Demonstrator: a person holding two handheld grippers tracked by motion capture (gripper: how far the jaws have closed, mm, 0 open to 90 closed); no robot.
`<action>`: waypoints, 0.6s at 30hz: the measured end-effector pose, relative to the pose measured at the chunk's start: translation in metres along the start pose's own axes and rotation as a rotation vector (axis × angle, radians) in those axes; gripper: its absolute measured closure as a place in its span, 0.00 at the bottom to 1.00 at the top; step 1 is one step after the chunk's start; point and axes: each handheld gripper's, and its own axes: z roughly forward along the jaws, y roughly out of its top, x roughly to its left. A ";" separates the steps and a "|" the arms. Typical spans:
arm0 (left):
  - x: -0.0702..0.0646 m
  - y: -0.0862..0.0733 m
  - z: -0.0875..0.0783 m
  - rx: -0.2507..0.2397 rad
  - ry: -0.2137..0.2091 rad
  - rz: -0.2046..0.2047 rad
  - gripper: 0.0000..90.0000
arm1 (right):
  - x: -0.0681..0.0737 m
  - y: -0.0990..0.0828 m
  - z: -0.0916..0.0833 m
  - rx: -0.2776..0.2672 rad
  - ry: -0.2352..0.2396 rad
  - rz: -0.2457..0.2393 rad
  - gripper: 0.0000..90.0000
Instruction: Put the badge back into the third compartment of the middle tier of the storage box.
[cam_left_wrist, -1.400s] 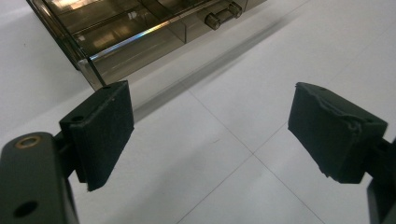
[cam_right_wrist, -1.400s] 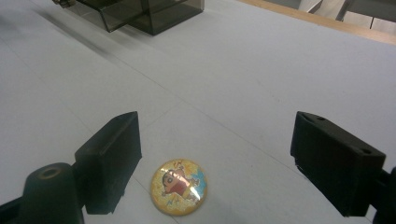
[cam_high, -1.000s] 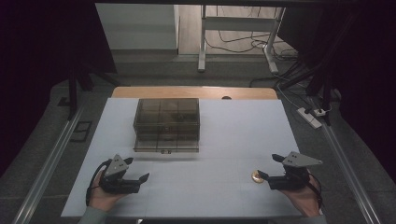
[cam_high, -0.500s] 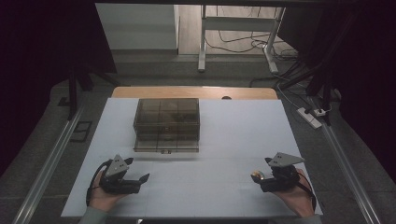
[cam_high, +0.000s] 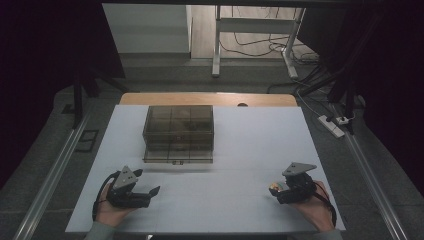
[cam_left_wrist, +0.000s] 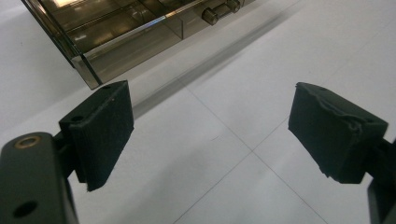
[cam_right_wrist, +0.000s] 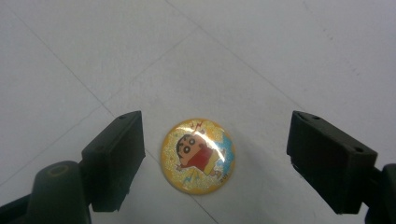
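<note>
A round yellow badge (cam_right_wrist: 198, 155) with a cartoon figure lies flat on the white table, between the spread jaws of my right gripper (cam_right_wrist: 215, 154), which is open and not touching it. From above, the badge (cam_high: 274, 188) shows at the tip of the right gripper (cam_high: 278, 190) near the table's front right. My left gripper (cam_high: 152, 192) rests at the front left, open and holding nothing. A smoky transparent drawer box (cam_high: 178, 132) stands at the table's middle back. Its lower front corner and knobs (cam_left_wrist: 210, 14) show ahead of the left gripper (cam_left_wrist: 210, 135).
The white table (cam_high: 250, 145) has a wooden strip along its far edge. Metal rails run along both sides of the table. A power strip (cam_high: 332, 125) and cables lie on the floor at the right, and a desk frame stands behind.
My right gripper has drawn closer over the badge, so the badge now lies between its open jaws. The left gripper has hardly moved.
</note>
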 end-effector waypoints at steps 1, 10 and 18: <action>0.000 0.000 0.000 0.000 0.000 0.000 0.16 | 0.000 0.000 0.001 0.006 0.005 0.000 0.22; 0.000 0.000 -0.001 0.001 0.004 0.000 0.16 | 0.004 0.003 0.008 0.049 0.022 -0.010 0.28; 0.001 0.000 -0.001 0.000 0.007 0.000 0.16 | 0.004 0.001 0.013 0.082 0.042 -0.014 0.38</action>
